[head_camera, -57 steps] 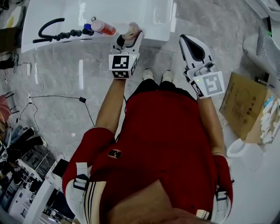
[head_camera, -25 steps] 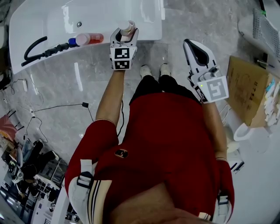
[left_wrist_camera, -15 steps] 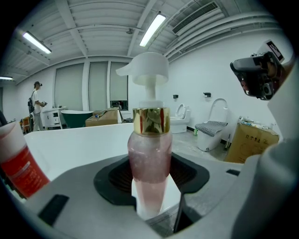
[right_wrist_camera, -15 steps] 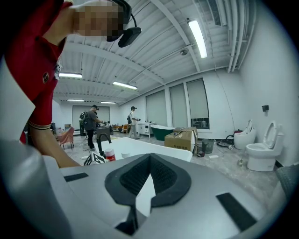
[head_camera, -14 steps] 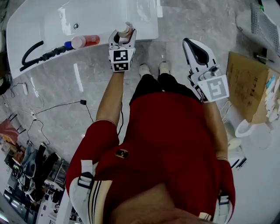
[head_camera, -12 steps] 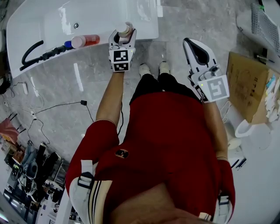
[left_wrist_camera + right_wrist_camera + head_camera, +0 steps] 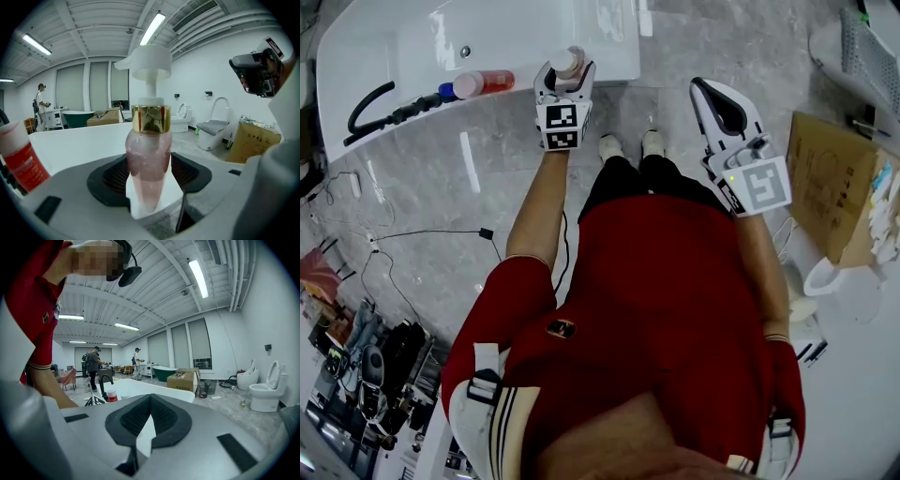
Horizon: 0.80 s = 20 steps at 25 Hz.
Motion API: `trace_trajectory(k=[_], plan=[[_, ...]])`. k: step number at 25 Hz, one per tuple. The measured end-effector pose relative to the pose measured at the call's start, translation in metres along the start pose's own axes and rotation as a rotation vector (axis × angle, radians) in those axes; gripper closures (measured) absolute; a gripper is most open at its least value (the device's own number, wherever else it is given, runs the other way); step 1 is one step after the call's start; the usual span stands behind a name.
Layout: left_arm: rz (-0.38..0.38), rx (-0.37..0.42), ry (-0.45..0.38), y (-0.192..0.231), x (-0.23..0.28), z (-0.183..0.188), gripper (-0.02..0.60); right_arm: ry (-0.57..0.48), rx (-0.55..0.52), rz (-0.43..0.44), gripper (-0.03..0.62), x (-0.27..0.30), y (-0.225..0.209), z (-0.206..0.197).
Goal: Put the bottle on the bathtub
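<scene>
Over the bathtub's near rim, head view: your left gripper point(image 7: 565, 75) holds the pump bottle point(image 7: 566, 61) upright at the edge of the bathtub point(image 7: 516, 33).
Rim neighbours, head view: a red bottle point(image 7: 485, 84) lies on the rim to your left, well apart from the one you hold, with a black faucet and hose point(image 7: 380, 103) beyond it.
Right side, head view: your right gripper point(image 7: 710, 94) hangs over the floor, beside a cardboard box point(image 7: 830, 202).
Left gripper view: the jaws are clamped on the pink bottle's point(image 7: 147, 159) body, below its gold collar. You cannot tell whether its base touches the white rim point(image 7: 79, 140). The red bottle point(image 7: 21, 157) stands out at the left edge.
Right gripper view: the jaws meet at their tips with nothing between them. The bathtub point(image 7: 140, 389), faucet point(image 7: 105, 380) and a toilet point(image 7: 265, 390) lie ahead.
</scene>
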<state>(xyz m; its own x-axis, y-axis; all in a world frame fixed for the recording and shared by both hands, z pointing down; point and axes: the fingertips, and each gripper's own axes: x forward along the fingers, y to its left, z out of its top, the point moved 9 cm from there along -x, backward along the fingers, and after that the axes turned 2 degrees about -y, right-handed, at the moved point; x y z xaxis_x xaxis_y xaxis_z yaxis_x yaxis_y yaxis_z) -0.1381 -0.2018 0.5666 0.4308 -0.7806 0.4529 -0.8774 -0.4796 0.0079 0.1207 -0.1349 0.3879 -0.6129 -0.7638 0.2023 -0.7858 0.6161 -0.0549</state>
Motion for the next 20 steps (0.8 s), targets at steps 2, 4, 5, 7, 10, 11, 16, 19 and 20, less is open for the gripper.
trace_trajectory(k=[2,4,5,7,10,11,16,19,20], plan=[[0.004,0.002,0.000,0.001,-0.003,-0.001,0.318,-0.001,-0.001,0.002,0.600,0.000,0.003,0.000],[0.007,0.002,-0.002,0.001,-0.008,-0.001,0.316,-0.007,-0.002,0.005,0.600,0.000,0.005,0.001],[0.007,0.000,-0.004,-0.001,-0.011,0.000,0.316,-0.010,-0.002,0.005,0.600,-0.002,0.005,0.002],[0.011,0.002,-0.010,-0.005,-0.016,0.004,0.316,-0.018,-0.002,0.008,0.600,-0.005,0.004,0.003],[0.026,0.010,-0.010,-0.009,-0.028,0.009,0.316,-0.032,-0.003,0.016,0.600,-0.009,0.005,0.006],[0.030,0.011,-0.011,-0.010,-0.033,0.010,0.316,-0.037,-0.004,0.020,0.600,-0.009,0.007,0.006],[0.049,0.017,-0.026,-0.014,-0.059,0.018,0.316,-0.060,-0.006,0.038,0.600,-0.012,0.016,0.010],[0.063,0.018,-0.045,-0.019,-0.077,0.028,0.316,-0.076,-0.008,0.051,0.600,-0.014,0.019,0.013],[0.066,0.020,-0.055,-0.022,-0.083,0.033,0.316,-0.082,-0.008,0.054,0.600,-0.015,0.020,0.014]])
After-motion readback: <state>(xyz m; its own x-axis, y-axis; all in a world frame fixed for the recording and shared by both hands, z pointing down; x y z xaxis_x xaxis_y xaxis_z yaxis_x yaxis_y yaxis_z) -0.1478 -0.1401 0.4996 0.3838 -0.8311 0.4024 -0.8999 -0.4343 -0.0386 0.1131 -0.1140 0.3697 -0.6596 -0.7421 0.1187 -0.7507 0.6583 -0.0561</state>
